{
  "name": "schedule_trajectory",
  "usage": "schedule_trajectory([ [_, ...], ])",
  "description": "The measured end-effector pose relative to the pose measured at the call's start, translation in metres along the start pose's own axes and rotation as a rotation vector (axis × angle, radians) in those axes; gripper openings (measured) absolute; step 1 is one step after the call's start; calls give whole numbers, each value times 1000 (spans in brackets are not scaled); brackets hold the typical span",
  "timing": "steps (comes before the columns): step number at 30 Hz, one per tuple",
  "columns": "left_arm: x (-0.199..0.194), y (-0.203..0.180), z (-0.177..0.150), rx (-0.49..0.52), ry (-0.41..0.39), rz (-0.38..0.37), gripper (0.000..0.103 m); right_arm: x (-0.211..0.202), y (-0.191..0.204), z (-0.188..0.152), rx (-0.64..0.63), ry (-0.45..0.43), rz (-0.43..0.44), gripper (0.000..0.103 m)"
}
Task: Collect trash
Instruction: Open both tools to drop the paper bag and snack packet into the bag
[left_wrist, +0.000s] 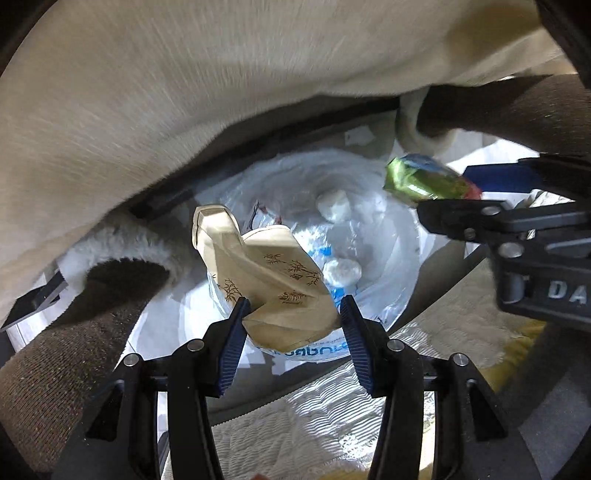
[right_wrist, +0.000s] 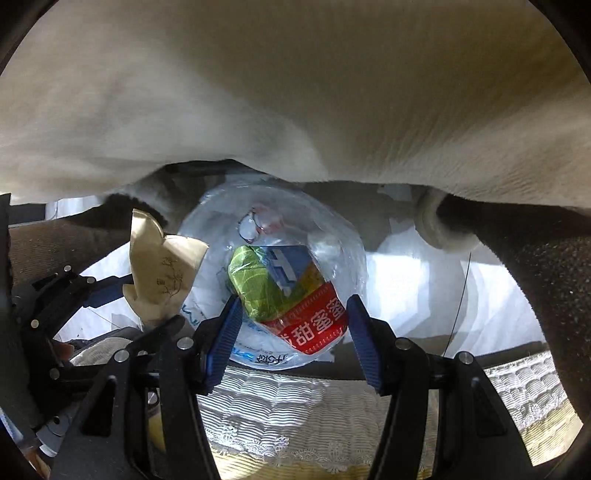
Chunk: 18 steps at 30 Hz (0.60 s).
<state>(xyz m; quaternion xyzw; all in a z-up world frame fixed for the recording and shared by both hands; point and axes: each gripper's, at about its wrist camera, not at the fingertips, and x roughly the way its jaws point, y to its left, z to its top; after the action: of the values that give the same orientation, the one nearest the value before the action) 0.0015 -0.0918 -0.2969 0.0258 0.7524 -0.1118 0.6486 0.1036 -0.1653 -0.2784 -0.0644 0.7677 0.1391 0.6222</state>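
- A pale cream fabric fills the upper half of both wrist views; below it, a white floor and a quilted white cover with a lace edge run along the bottom of the frame.
- At left in the left wrist view, a brown sleeve with a fleecy white cuff enters from the lower left.
- At centre, a bin lined with a clear plastic bag stands open below the grippers; the bag carries blue printing, too distorted to read. Two white crumpled wads already lie inside it.
- The left gripper, blue pads, is clenched on a crumpled tan paper packet printed with brown bamboo sprigs, held over the near rim of the bag.
- At right in that view, the right gripper's black body shows white letters "DA", the rest cut off by the frame edge.
- In the right wrist view, the right gripper grasps a squashed drink carton directly above the bag's mouth: green and blue panels, and a red band with white Chinese characters, seen upside down, among them 甜 and 蜜.
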Motion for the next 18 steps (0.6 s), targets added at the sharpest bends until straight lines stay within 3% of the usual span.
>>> schedule_trajectory([
  [7,17,5,3,-8,66,-1,51,14,-2,9,11,66,-20,62],
  [9,20,6,1,-14,82,5,69,17,-4,10,15,69,-27,73],
  [12,19,7,-3,-26,86,13,86,16,-4,10,20,66,-32,80],
  [15,17,8,-6,-35,84,8,97,14,-5,7,23,58,-31,83],
  [18,12,7,-11,-36,69,31,97,10,-5,4,23,43,-29,83],
])
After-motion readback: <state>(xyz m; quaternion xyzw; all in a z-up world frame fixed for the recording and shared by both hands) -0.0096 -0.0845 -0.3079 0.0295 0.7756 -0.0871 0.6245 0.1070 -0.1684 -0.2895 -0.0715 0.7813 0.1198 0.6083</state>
